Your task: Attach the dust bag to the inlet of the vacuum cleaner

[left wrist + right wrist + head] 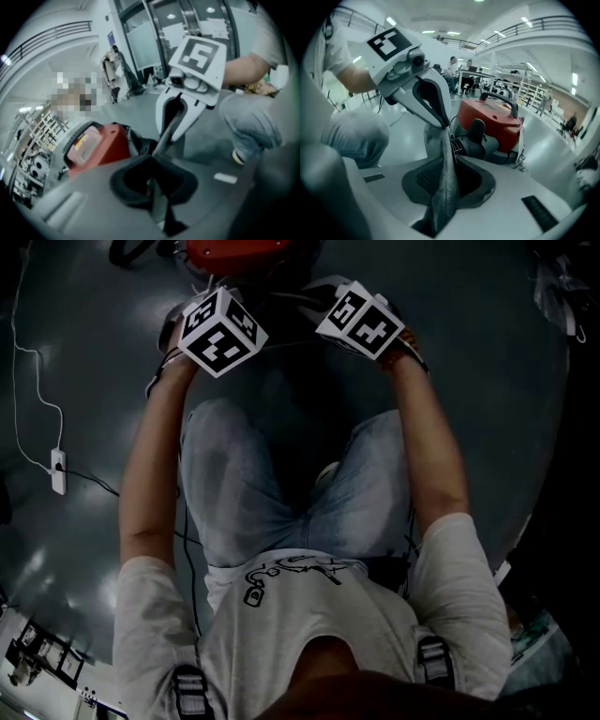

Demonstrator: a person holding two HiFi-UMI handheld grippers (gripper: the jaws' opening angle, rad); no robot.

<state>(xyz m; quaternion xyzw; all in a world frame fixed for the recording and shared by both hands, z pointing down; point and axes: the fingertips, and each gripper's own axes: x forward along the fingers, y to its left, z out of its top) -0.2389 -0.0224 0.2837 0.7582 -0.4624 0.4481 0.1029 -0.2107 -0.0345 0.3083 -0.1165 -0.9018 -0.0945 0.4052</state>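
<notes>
- Grey, glossy floor (94,549) spreads under a crouching person in jeans and a white T-shirt (281,615). At the left a thin white cable (62,432) runs to a white plug block (58,472) lying on the floor.
- Around it is a large bright hall with railed galleries overhead and strip lights. It has glazed doors (150,42) and racks of shelving (527,84), and people sit at a desk (461,70) well behind.
- Black-and-white square patterns cover the marker cubes on both grippers. A black drawing on the T-shirt, a yellowish label (80,140) on top of the vacuum cleaner and the papers stuck on the glazed doors are all too small or blurred to read.
- Red, with a black handle, the vacuum cleaner (492,115) stands on the floor just beyond both grippers, at the top edge of the head view.
- The dust bag (446,178), a strip of grey cloth, is stretched between the two grippers.
- The left gripper (442,123) has its fingers closed tight on one end of the cloth.
- The right gripper (168,136) has its fingers pinched on the other end, with the cloth running between the pads.
- In the right gripper view the cloth hangs just in front of the black ribbed fitting (464,145) on the vacuum cleaner. Whether it touches the fitting cannot be told.
</notes>
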